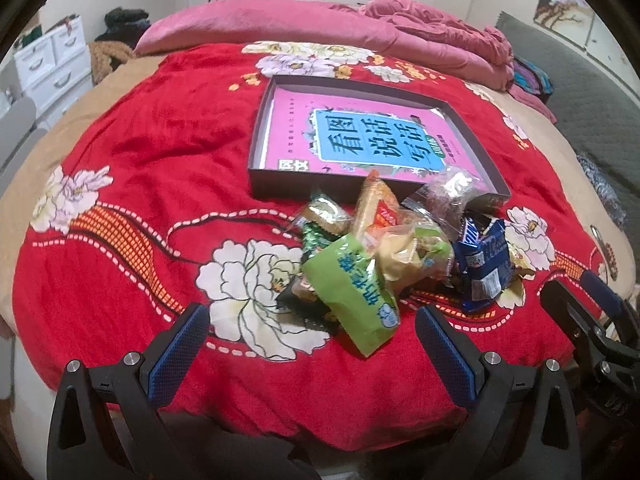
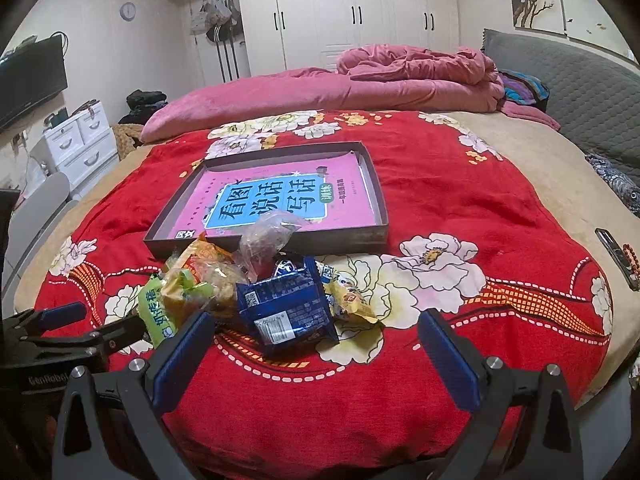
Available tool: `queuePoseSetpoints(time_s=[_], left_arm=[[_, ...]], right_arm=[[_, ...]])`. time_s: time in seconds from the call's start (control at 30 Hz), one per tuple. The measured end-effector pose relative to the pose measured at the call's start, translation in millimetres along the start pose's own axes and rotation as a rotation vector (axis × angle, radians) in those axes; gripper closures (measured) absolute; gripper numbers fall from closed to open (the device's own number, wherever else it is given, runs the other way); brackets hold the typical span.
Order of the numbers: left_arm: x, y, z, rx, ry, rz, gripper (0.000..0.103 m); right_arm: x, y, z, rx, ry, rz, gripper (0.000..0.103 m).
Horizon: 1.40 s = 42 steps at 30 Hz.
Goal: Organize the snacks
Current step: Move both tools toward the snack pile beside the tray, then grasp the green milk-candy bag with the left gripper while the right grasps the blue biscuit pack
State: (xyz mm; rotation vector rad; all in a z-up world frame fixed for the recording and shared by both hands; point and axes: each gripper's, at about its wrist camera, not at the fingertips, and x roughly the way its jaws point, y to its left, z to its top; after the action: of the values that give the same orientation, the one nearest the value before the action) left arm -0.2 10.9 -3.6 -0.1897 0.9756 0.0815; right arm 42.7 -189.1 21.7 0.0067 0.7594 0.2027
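The left gripper [image 1: 312, 332] hangs wide open and empty over the red blanket [image 1: 160, 152], with the green packet [image 1: 354, 292] at twelve o'clock in the snack pile [image 2: 256, 288]; the tray [image 2: 376, 196] lies beyond, and the right gripper [image 2: 316, 340] gapes empty at the blue packet [image 2: 286, 308]

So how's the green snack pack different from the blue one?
The green pack is long and pale green with blue characters; the blue pack is squarer and dark blue, showing a barcode. The green pack lies at the pile's left end, the blue pack toward its right. Both are sealed and lie on the red blanket, outside the tray.
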Motion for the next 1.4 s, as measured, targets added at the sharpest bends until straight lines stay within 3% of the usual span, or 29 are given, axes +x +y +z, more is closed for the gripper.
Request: queuePoseSetpoints(time_s=[0.27,0.43,0.53,0.7,0.9,1.17,1.33,1.4], left_arm=[[0,9,1,-0.026,0.007,-0.035,0.001],[-5,-11,7,0.055,-0.043,-0.087,0.001],[-4,-24,11,0.119,-0.075,-0.075,0.003],[6,-34,17,0.180,-0.065,-0.087,0.004],[15,-41,21,0.250,-0.048,-0.095,0.015],[30,-50,22,0.330,0.006,-0.117,0.041],[34,-45,27,0.327,0.011,-0.140,0.043],[36,-44,28,0.321,0.014,-0.154,0.041]], right_arm=[[6,0,-1,0.000,0.026,0.009,0.000],[13,0,-1,-0.004,0.054,0.005,0.000],[17,-1,-1,-0.003,0.066,-0.011,0.001],[26,-12,1,0.031,0.094,-0.006,0.001],[38,-9,0,-0.009,0.141,-0.012,0.001],[57,1,3,-0.094,0.176,0.027,0.001],[71,1,6,-0.100,0.199,0.046,0.001],[76,2,7,-0.106,0.215,0.045,0.010]])
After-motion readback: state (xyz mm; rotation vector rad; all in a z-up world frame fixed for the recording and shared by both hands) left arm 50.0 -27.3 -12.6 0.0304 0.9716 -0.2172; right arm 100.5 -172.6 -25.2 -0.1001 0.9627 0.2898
